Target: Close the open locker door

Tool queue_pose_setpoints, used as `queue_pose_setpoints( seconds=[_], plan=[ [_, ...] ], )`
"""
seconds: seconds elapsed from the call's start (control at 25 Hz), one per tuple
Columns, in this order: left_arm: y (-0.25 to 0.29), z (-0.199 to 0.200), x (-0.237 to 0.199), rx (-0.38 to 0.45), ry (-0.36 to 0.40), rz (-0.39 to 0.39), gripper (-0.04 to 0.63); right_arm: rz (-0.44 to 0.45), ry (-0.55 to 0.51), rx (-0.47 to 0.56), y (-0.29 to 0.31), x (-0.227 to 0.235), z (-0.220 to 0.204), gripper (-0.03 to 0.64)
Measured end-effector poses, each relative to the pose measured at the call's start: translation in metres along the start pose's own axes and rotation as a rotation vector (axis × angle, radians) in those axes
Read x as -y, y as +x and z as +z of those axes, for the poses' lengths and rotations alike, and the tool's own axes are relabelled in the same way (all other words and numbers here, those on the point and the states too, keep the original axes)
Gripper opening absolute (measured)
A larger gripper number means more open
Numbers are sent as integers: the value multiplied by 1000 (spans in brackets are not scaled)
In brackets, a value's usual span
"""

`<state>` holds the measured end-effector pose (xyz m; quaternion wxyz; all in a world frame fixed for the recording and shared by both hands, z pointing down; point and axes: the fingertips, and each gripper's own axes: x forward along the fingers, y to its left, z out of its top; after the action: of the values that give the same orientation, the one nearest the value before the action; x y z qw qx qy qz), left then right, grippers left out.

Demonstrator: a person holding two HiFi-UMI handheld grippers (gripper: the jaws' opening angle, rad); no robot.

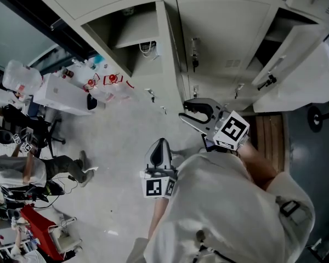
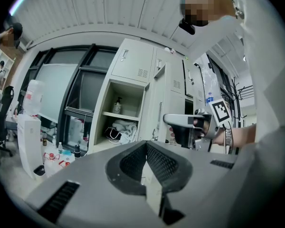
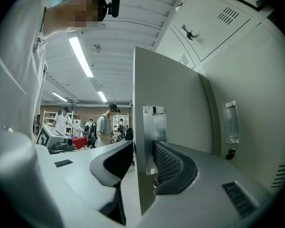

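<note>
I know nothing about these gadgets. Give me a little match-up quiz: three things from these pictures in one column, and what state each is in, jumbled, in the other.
Things:
1. left gripper
2. right gripper
3. open compartment

States:
A. the edge of the locker door stands between its jaws
B. a bottle stands on its shelf
C. jaws together, nothing between them

Pairs: 1-C, 2-A, 3-B
</note>
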<state>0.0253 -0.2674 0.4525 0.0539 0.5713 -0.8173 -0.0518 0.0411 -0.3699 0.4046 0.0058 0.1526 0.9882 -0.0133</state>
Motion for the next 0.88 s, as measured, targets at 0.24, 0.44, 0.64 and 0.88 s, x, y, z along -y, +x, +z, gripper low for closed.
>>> queue_pose_setpoints(
  seconds=[0.24,0.44,0.64,0.88],
  plan=[
    [-1,1,-11,2,-18,20,8,40,7,-1,13,-9,3,140],
    [5,4,-27,5,-26,18,8,69,4,-20,36,-15,2,140],
    [12,9,-46,13,-31,16,8,90,15,-35,58,-17,2,135],
    [20,16,-71,34,-44,19,8,109,3,-65,86,-17,0,118]
  ],
)
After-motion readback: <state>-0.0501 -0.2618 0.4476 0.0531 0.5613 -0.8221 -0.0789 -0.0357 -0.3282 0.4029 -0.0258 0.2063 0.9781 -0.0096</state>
